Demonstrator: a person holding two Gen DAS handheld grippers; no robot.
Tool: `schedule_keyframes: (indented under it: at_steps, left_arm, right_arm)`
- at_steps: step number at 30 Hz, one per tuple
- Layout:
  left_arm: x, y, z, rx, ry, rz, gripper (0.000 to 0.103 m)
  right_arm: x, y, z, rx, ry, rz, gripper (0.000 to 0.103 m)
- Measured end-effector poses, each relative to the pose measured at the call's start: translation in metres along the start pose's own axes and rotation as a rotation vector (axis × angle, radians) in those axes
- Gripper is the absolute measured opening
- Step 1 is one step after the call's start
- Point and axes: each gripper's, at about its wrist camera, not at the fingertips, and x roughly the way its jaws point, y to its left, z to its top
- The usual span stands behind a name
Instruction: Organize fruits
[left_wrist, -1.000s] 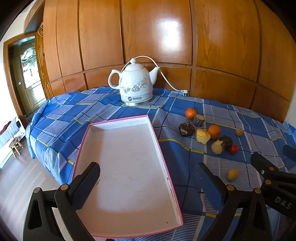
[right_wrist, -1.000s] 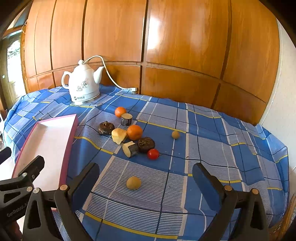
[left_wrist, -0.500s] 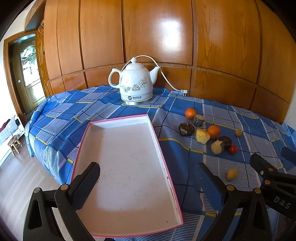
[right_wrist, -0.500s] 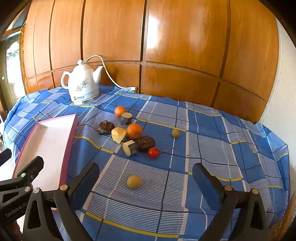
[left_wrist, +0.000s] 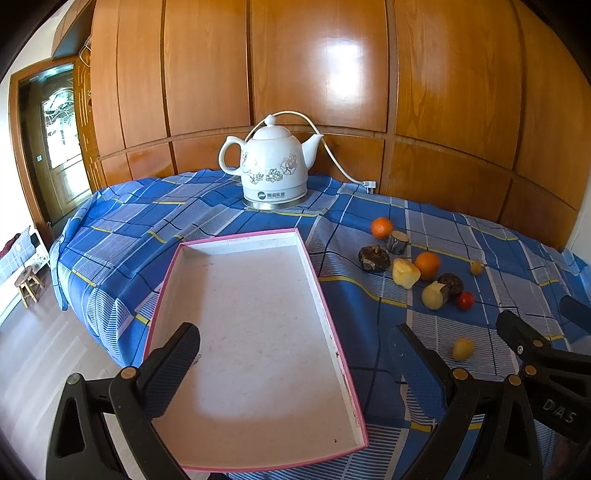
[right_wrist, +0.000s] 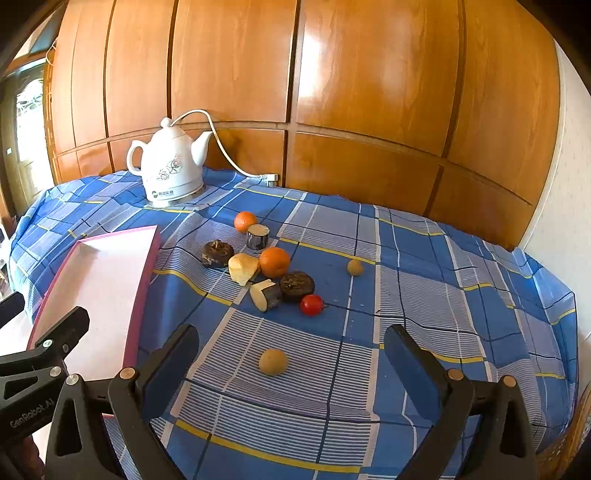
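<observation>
Both grippers hovering wide open, holding nothing. Right gripper (right_wrist: 291, 373) is lining up on the small yellow fruit (right_wrist: 273, 362) just ahead between its fingers; left gripper (left_wrist: 295, 369) is sitting over the empty pink tray (left_wrist: 334, 332). Risk: round fruit rolling off when the fingers are closing off-centre.

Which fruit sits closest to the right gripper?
The lone tan round fruit, lying by itself on the striped patch just ahead of the open right gripper; the rest cluster farther back.

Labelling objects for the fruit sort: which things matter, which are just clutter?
Job:
tray
oranges
tomato
small round fruit
cut pieces
dark fruits

Clutter:
kettle
cord
tablecloth
</observation>
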Motion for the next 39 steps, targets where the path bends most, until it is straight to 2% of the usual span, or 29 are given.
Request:
schedule_keyframes:
  at_steps: [39]
  left_arm:
    - [-0.0027,-0.0021,0.002,0.001,-0.009,-0.003,0.103]
  right_arm:
    - [-0.002,0.0009,0.0014,0.004,-0.012,0.0,0.102]
